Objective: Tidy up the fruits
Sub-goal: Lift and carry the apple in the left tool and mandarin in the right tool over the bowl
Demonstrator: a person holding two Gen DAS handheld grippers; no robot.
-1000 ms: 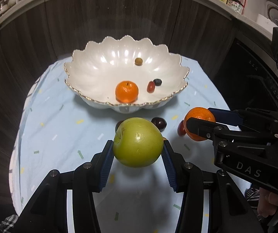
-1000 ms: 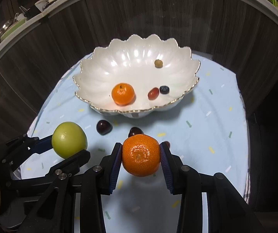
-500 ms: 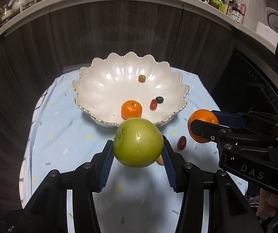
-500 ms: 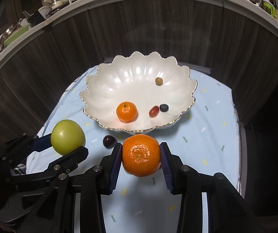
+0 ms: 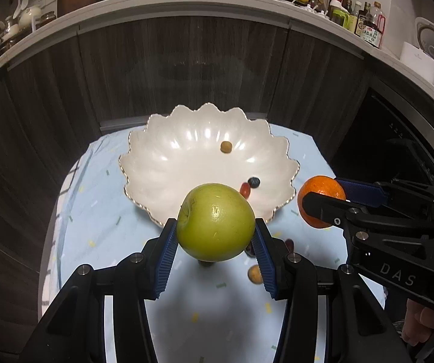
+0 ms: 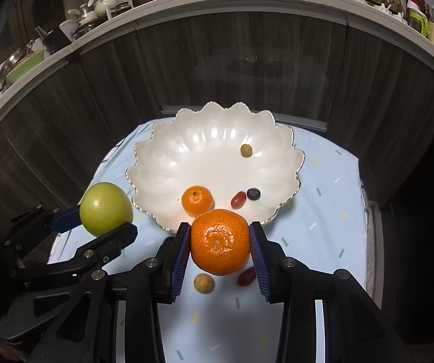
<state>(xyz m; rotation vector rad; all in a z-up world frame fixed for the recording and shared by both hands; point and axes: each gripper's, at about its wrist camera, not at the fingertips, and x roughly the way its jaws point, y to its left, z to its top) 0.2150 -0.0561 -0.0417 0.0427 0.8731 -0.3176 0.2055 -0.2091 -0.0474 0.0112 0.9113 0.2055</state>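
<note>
The left tool [image 5: 215,236] holds a green apple [image 5: 215,221] tight between its blue pads, raised above the surface [image 6: 332,230] at the near left rim of the white scalloped bowl [image 6: 168,163]. The right tool [image 6: 220,246] grips a large mandarin [image 6: 219,241] the same way, near the bowl's near rim. Inside the bowl lie a small mandarin [image 6: 197,200], a red grape [image 6: 238,199], a blueberry [image 6: 253,193] and, farther, a small yellow-brown fruit [image 6: 246,150]. On the light blue cloth [image 6: 338,187], under the tools, are a yellowish fruit [image 6: 204,283] and a red one [image 6: 246,276].
</note>
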